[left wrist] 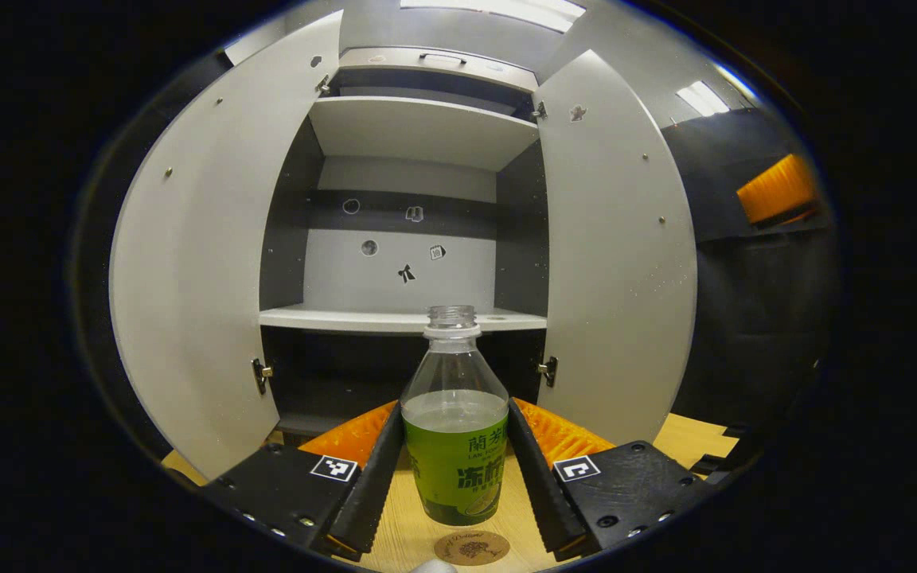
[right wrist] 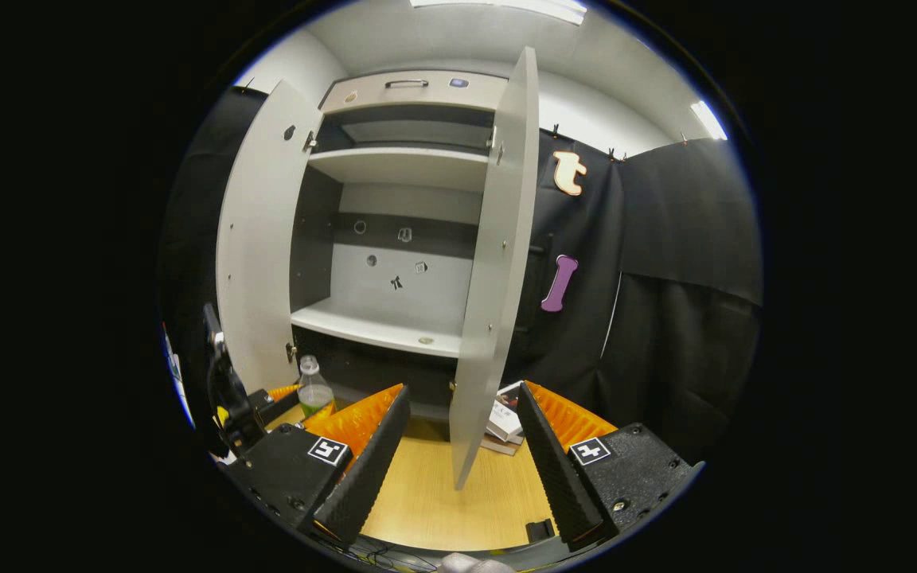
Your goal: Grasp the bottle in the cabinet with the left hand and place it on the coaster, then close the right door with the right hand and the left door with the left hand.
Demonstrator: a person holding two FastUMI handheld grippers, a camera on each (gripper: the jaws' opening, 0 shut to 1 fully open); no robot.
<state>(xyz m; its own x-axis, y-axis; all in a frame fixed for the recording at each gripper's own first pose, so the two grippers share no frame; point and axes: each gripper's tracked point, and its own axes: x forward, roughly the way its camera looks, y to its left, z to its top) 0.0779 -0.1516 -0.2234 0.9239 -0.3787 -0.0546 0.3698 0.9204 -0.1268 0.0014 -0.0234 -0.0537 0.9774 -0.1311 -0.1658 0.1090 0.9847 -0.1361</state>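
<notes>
Coaster (left wrist: 472, 547) lies under the left tool (left wrist: 455, 469), apparently clamping the upright bottle (left wrist: 455, 446).

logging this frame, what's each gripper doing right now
Left gripper: shut on the clear plastic green-labelled bottle, above the round brown coaster.
Right gripper: open, holding nothing.

Left gripper (left wrist: 455, 469) low over the table's near edge, both fingers (left wrist: 372, 469) pressed on the bottle's sides, upright grip; right gripper (right wrist: 458, 458) level, jaws spread wide with nothing between them.
</notes>
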